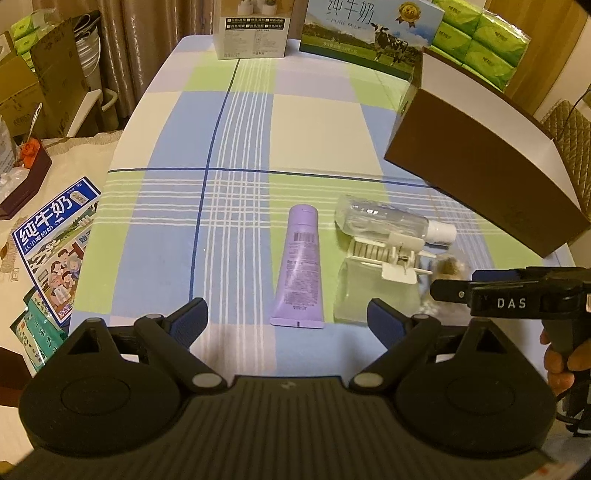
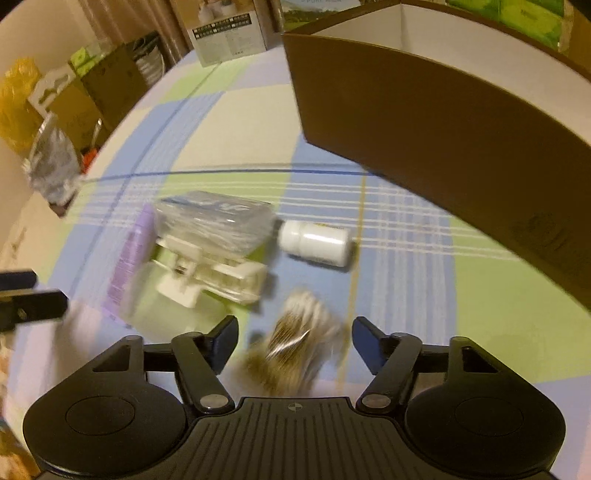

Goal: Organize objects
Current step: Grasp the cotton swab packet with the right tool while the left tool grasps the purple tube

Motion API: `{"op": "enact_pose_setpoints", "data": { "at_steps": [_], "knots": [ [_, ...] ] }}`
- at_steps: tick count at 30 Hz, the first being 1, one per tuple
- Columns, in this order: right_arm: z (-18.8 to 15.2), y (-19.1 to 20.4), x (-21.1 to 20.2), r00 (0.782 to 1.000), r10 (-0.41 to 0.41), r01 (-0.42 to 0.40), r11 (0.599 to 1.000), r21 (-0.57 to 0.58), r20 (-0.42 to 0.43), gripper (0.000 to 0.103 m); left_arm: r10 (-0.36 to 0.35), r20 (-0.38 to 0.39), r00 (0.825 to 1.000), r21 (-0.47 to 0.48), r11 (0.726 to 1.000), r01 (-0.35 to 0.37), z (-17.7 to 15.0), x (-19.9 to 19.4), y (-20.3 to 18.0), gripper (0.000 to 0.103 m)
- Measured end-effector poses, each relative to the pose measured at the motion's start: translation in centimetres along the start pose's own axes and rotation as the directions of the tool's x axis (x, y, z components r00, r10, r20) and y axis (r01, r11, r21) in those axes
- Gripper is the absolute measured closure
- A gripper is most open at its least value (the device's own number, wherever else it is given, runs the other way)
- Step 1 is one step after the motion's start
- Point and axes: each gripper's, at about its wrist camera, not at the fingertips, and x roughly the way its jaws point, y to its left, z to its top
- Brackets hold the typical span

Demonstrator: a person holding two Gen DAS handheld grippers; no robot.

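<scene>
A table carries a soft cloth [image 1: 236, 122] checked in blue, green, cream and lilac with thin white and dark blue lines. Near its front edge lies a flat, matte lilac tube [image 1: 300, 267], crimped end toward the camera, printed with small text and a barcode. Just beside it, toward the table's right edge, a clear plastic bottle [image 1: 384, 218] with a white cap [image 1: 441, 232] lies on its side, resting against a transparent hard case [image 1: 373, 288] with a white clip [image 1: 400, 258]; what the case holds cannot be made out.

Right of the case sits a brown, fuzzy tuft [image 2: 295, 347] in a shiny wrapper, blurred in the right wrist view. It lies between the fingers of the right gripper [image 2: 293, 341], which stand part-way apart on either side of it; no pad is seen pressing on it. The left gripper [image 1: 288, 314] hovers above the crimped end of the tube with its jaws wide and nothing in them.

At the table's right edge stands a brown cardboard box [image 2: 424, 122], smooth outside and white inside; only bare wall shows within. Along the far edge stand a printed milk carton [image 1: 369, 33], a grey-white product box [image 1: 255, 29] and stacked green tissue packs [image 1: 480, 37].
</scene>
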Motion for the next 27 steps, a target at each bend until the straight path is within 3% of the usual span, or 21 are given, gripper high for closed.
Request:
{"op": "enact_pose_setpoints", "data": {
  "at_steps": [6, 11, 16, 18, 20, 24, 27],
  "knots": [
    [-0.3, -2.2, -0.4, 0.997, -0.072, 0.072, 0.997, 0.014, -0.001, 0.04, -0.003, -0.013, 1.0, 0.019, 1.0, 0.003, 0.5, 1.4, 0.4, 0.015],
    [-0.2, -2.7, -1.8, 0.999, 0.001, 0.005, 0.99, 0.142, -0.039, 0.039, 0.002, -0.029, 1.0, 0.045, 0.999, -0.001, 1.2, 3.0, 0.5, 0.018],
    [-0.1, -1.9, -1.3, 0.994, 0.032, -0.017, 0.988, 0.152, -0.1, 0.04, -0.007, -0.044, 0.999, 0.069, 0.998, 0.01, 1.7, 4.2, 0.3, 0.022],
    [-0.1, -2.0, -0.7, 0.993, 0.028, -0.01, 0.987, 0.159, -0.113, 0.057, -0.014, -0.047, 0.999, 0.078, 0.997, 0.018, 1.9, 4.5, 0.2, 0.022],
    [-0.2, -2.0, -0.2, 0.995, 0.031, -0.017, 0.989, 0.147, -0.093, 0.067, -0.02, -0.052, 0.998, 0.086, 0.996, 0.025, 2.0, 4.8, 0.1, 0.022],
    [0.3, -1.2, 0.3, 0.998, -0.045, 0.046, 0.999, 0.022, -0.037, 0.069, -0.03, -0.061, 0.998, 0.095, 0.995, 0.036, 2.1, 5.3, 0.0, 0.025],
    [0.6, -1.6, 0.6, 0.997, -0.072, 0.072, 0.997, 0.014, -0.009, 0.069, -0.036, -0.066, 0.997, 0.096, 0.994, 0.042, 2.3, 5.7, 0.0, 0.026]
  ]
}}
